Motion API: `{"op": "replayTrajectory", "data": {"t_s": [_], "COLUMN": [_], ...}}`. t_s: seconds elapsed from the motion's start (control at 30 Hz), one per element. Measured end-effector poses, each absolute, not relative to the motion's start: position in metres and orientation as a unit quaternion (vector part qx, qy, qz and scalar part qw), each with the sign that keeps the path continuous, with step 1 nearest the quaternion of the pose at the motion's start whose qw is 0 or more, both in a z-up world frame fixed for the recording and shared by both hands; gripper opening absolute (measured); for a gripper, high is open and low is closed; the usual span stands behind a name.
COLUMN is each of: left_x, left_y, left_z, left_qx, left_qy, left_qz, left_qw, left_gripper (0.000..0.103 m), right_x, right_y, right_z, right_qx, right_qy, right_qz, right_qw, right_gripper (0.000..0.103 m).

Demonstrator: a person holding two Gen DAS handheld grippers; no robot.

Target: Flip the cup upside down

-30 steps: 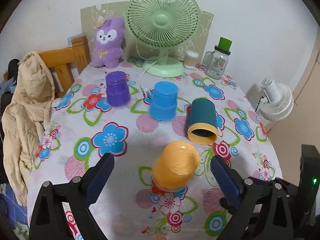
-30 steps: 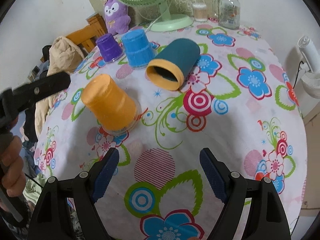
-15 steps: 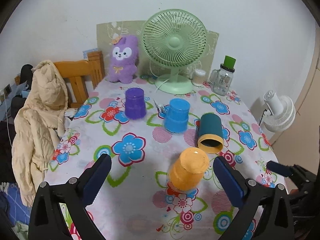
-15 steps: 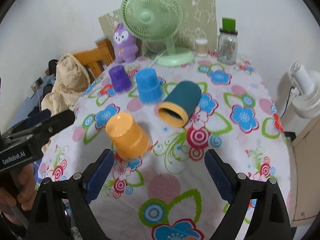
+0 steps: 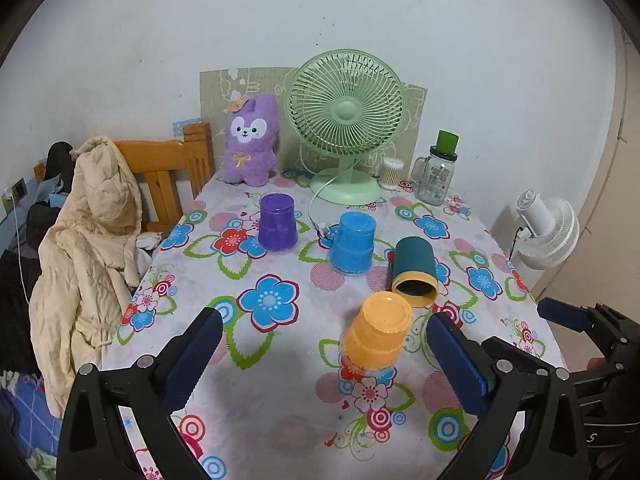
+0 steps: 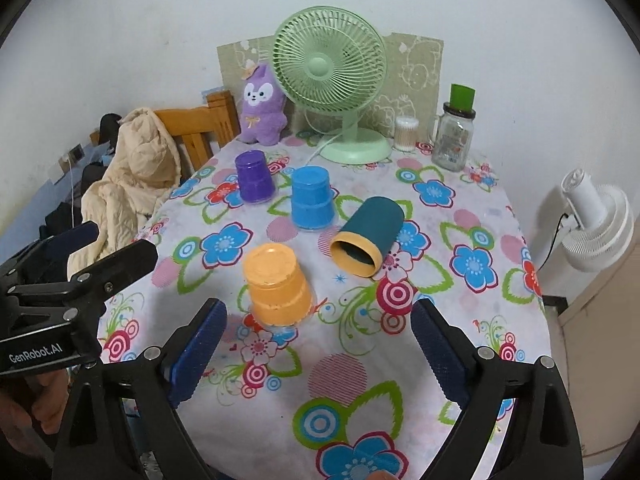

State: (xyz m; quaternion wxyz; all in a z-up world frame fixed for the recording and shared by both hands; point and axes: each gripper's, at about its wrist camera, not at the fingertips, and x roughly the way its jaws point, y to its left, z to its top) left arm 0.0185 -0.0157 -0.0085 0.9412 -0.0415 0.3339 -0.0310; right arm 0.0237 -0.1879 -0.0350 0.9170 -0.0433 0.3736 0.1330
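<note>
1. I am holding my left gripper [image 5: 320, 348] above the near edge of the table [image 5: 280, 420], its jaws spread wide and gripping nothing.
2. My right gripper [image 6: 320, 340] is hovering alongside, equally spread and empty.
3. The flowered tablecloth [image 6: 460, 320] is covering the whole tabletop in blue, red and green blooms.
4. The orange cup [image 5: 378, 332] is standing mouth-down near me, ahead of my left gripper's fingers and apart from them.
5. The teal cup [image 5: 414, 270] is lying on its side just beyond it, its yellow-rimmed mouth facing me.
6. The blue cup [image 5: 354, 244] and the purple cup [image 5: 277, 222] are sitting inverted farther back.
7. A green desk fan [image 5: 346, 120], a purple plush toy [image 5: 248, 144] and a glass jar [image 5: 436, 176] with a green lid are lining the far edge against the white wall.
8. A wooden chair [image 5: 168, 176] draped with a beige jacket [image 5: 92, 248] is standing left of the table; a white fan [image 5: 548, 228] is sitting to the right.
</note>
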Motion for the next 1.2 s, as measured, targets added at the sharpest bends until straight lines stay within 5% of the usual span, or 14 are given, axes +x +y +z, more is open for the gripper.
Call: {"op": "replayTrajectory", "data": {"t_s": [1.2], "left_x": [0.012], "left_y": [-0.001], "left_z": [-0.02], "left_qx": [-0.048], "left_qy": [0.343], "left_qz": [-0.026], "left_qw": [0.938], "left_gripper": [0.103], "right_x": [0.02], "right_y": [-0.177], "right_z": [-0.032], "right_qx": [-0.05], "right_qy": [0.368], "right_qz": [0.136], "right_qw": [0.919], "right_gripper": [0.095]}}
